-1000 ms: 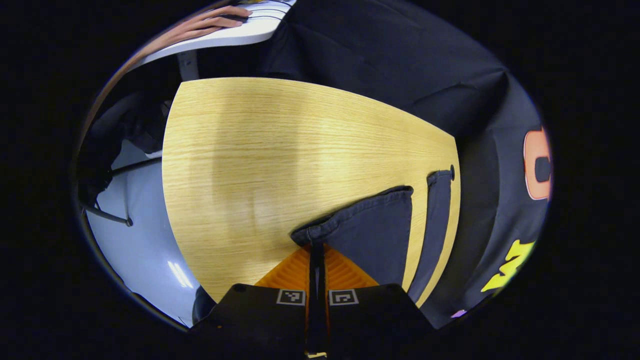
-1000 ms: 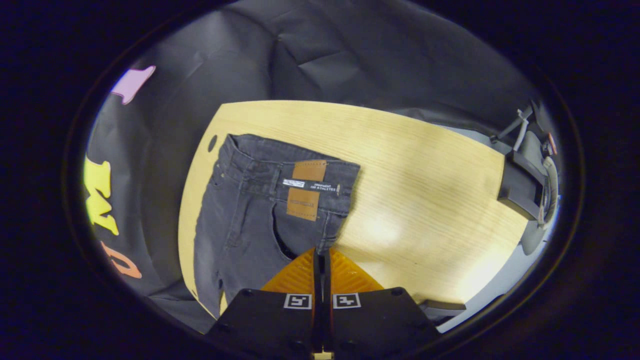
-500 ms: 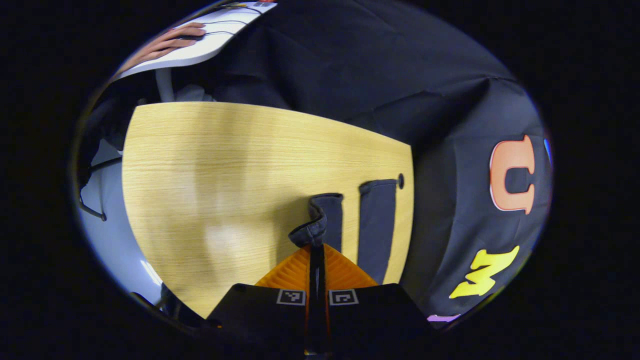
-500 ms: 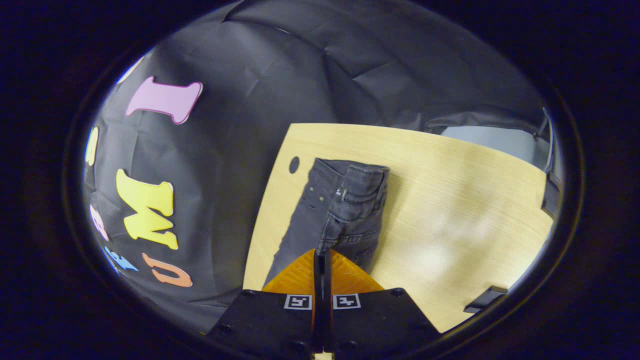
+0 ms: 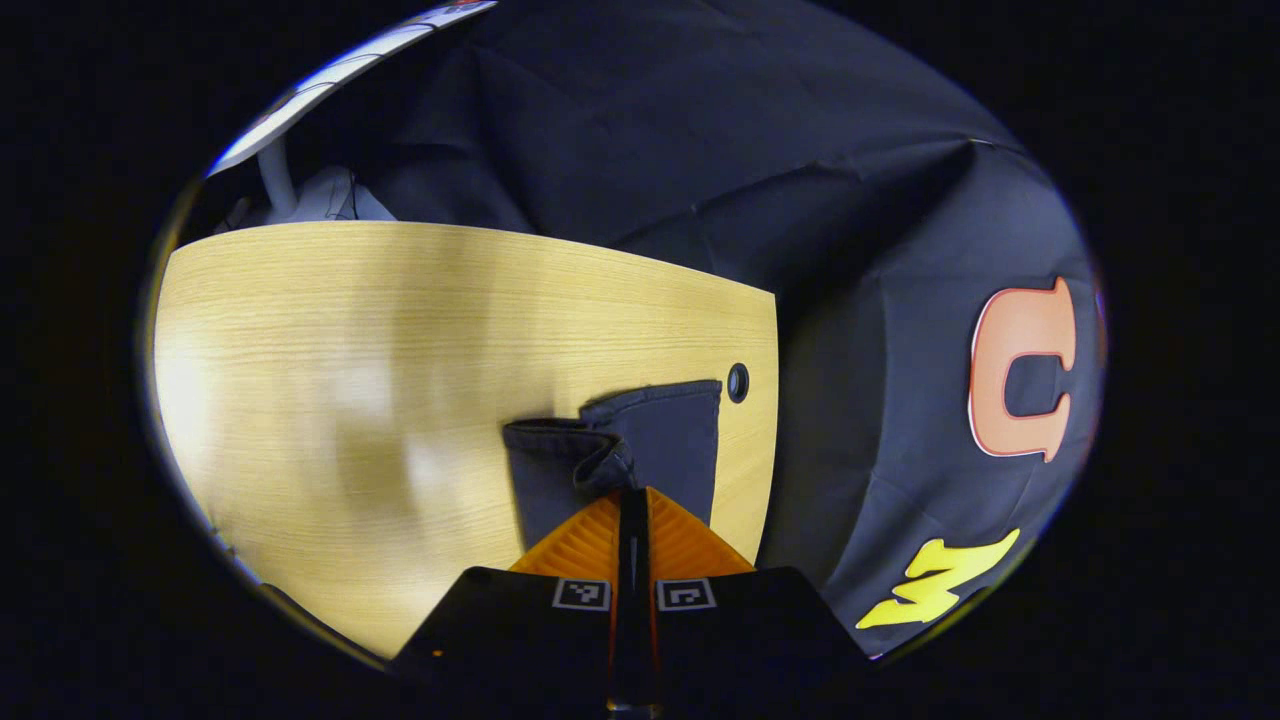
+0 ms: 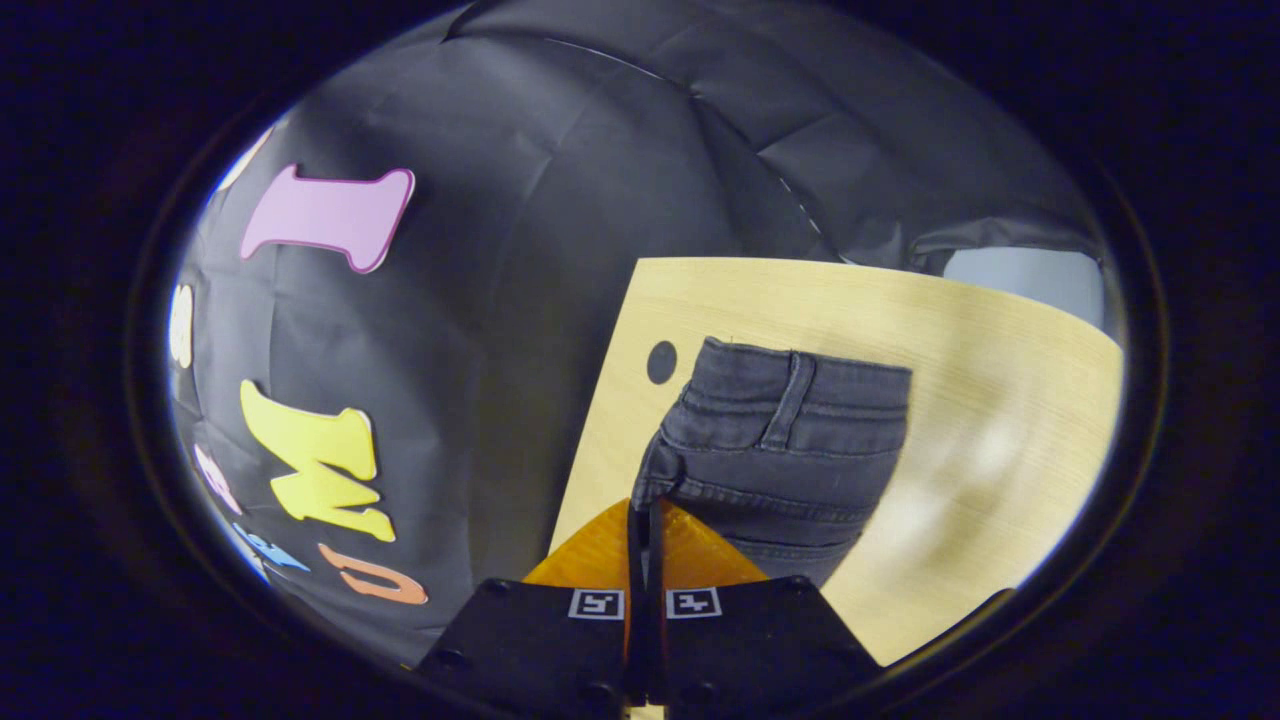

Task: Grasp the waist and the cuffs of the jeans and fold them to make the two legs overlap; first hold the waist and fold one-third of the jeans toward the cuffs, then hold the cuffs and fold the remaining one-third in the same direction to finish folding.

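Two grips held: my left gripper (image 5: pixel 632 492) pinches a cuff (image 5: pixel 598 462), my right gripper (image 6: pixel 645 508) the waist (image 6: pixel 785 425); jeans' long axis runs between them along the table (image 5: pixel 350 330) edge.

Bare table (image 5: pixel 330 340) left of jeans (image 5: pixel 640 440); wall (image 5: pixel 870 400) right

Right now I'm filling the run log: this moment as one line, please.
step: leg-over-leg fold | left gripper: shut on cuff | right gripper: shut on waist | jeans: on table
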The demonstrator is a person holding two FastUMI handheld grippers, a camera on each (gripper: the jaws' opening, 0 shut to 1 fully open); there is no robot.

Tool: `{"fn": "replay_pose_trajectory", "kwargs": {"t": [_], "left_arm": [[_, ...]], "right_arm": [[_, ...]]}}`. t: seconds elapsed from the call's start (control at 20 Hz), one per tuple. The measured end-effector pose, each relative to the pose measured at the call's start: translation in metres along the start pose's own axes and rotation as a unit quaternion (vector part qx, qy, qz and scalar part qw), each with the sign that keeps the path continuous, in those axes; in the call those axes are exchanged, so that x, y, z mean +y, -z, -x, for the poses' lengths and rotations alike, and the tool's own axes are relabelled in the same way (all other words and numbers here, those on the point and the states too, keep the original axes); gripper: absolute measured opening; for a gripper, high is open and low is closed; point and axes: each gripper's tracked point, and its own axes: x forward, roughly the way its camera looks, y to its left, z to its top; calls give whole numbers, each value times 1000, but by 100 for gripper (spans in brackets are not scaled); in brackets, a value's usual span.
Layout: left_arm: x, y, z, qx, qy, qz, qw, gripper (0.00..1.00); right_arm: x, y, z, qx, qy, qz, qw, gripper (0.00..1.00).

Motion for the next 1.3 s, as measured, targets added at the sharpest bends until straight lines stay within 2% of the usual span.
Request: {"fn": "replay_pose_trajectory", "kwargs": {"t": [0.15, 0.3, 0.4, 0.45, 0.6, 0.7, 0.85, 0.95, 1.05, 1.1, 1.2, 1.25, 1.3], "left_arm": [[-29, -5, -33, 2, 1, -9, 1000, 3], [-54, -29, -68, -26, -1, -41, 999, 3], [-58, -34, -89, -23, -15, -53, 998, 3], [-62, -33, -95, -19, -13, -47, 999, 3], [-60, -20, -108, -4, -21, -71, 997, 3], [-64, -8, -118, 11, -19, -76, 997, 3], [-65, 4, -127, 25, -21, -93, 995, 3], [-64, 2, -126, 29, -26, -134, 990, 3], [-73, 4, -119, 24, -10, -167, 986, 3], [-80, 5, -118, 21, -4, -181, 983, 3], [-83, 8, -113, 10, -8, -218, 976, 0], [-84, 13, -111, 6, -5, -240, 971, 25], [-84, 16, -107, 3, -2, -266, 964, 50]], "right_arm": [[7, -8, -31, -6, -2, -8, 1000, 1], [3, -20, -57, -23, 3, -13, 1000, 1], [-4, -23, -79, -29, 17, -8, 999, 5], [-6, -24, -88, -32, 23, -2, 999, 0], [-14, -26, -115, -38, 44, 4, 998, 0], [-28, -24, -135, -37, 77, 28, 996, 1], [-39, -19, -157, -32, 105, 24, 994, 1], [-37, -22, -162, -30, 93, 12, 995, 1], [-21, -20, -162, -21, 57, 0, 998, 18], [-8, -17, -161, -17, 34, -6, 999, 45], [-3, -15, -154, -19, 43, 35, 998, 98], [-1, -8, -149, -13, 48, 65, 997, 91], [7, -2, -139, -7, 43, 90, 995, 98]]}}
